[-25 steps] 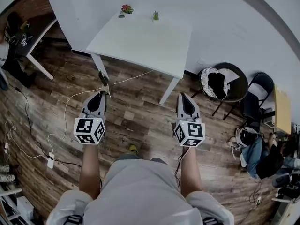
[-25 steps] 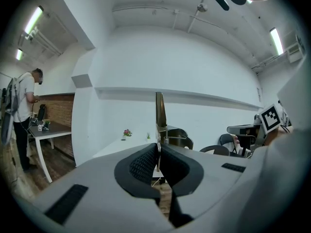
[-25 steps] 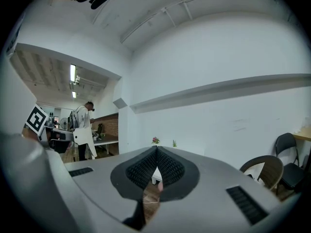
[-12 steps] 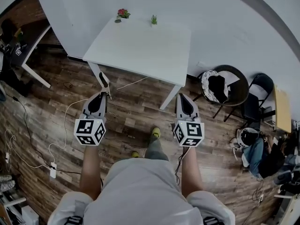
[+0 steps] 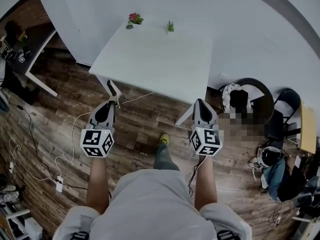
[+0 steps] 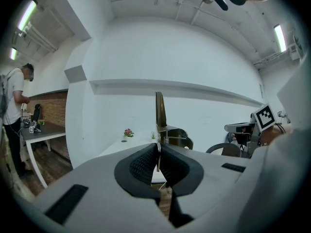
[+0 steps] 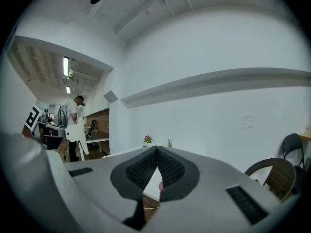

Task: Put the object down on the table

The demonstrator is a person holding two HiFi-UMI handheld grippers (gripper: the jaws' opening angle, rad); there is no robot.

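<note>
Now that we have walked closer, the white table (image 5: 155,59) lies just ahead of our left gripper (image 5: 111,103), clamped on a thin dark-handled tool (image 5: 110,87) not yet set down, and our right gripper (image 5: 199,103), closed and empty.

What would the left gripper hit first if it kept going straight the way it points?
Probably the near edge of the white table, by its left corner, and the thin tool sticking out of the left gripper would touch first. Depth is hard to judge here.
</note>
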